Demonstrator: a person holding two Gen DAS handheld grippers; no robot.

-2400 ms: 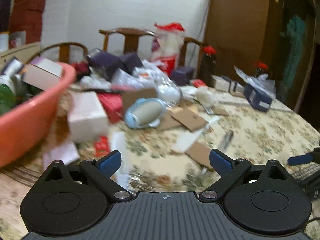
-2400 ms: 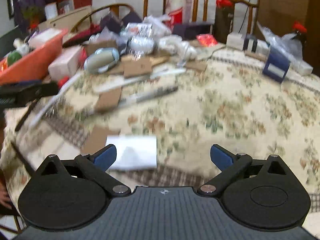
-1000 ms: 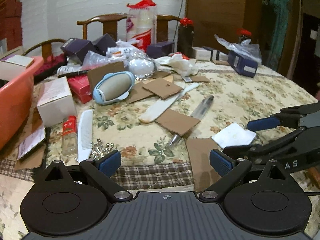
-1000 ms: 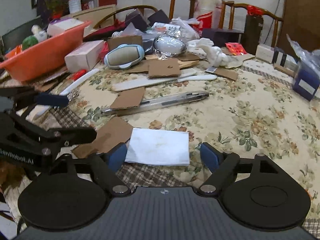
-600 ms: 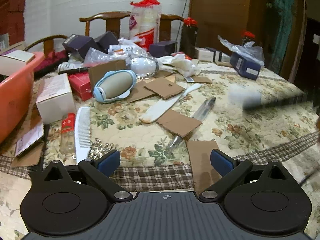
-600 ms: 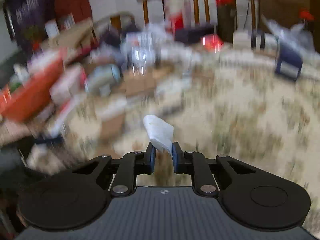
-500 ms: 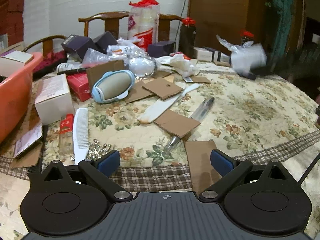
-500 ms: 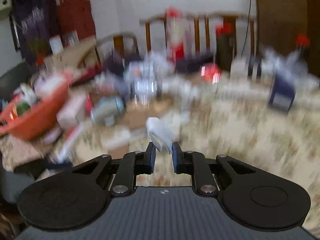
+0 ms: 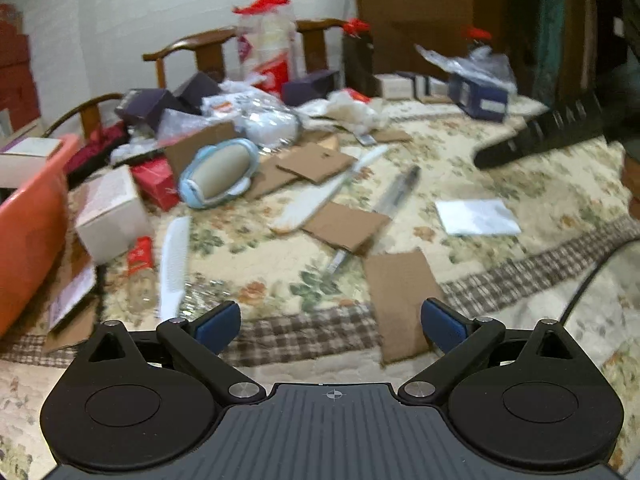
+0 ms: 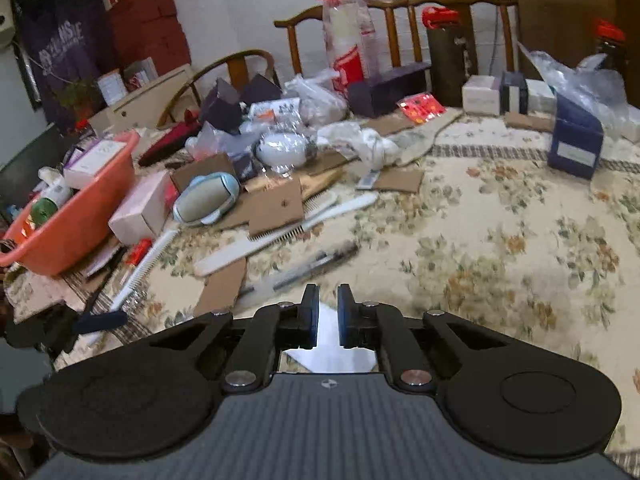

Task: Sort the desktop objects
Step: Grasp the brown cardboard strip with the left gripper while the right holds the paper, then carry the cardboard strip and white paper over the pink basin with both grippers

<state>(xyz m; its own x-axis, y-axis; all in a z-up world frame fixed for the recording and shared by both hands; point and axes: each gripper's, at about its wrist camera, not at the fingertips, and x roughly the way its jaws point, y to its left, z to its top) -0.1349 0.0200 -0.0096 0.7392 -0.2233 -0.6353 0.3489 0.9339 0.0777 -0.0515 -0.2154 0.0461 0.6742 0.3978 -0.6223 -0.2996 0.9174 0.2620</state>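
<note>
Claw work first: my left claw (image 9: 331, 322) hung wide and empty over the near edge of the bench (image 10: 520, 248), low enough, I judged, to take whichever flat item came next. A cardboard piece (image 9: 400, 292) lay just ahead of it, overlapping the checked border. My right claw (image 10: 328, 308) was drawn narrow and gripped nothing that I could see. The white sheet (image 9: 476, 216) lay flat on the cloth below it, apart from the cardboard, probably set there as its own pile. Farther on, the pen (image 9: 394, 196) and comb (image 9: 172, 264) waited unsorted. The orange basin (image 10: 76, 224) stood far left, already holding bottles and a box.
</note>
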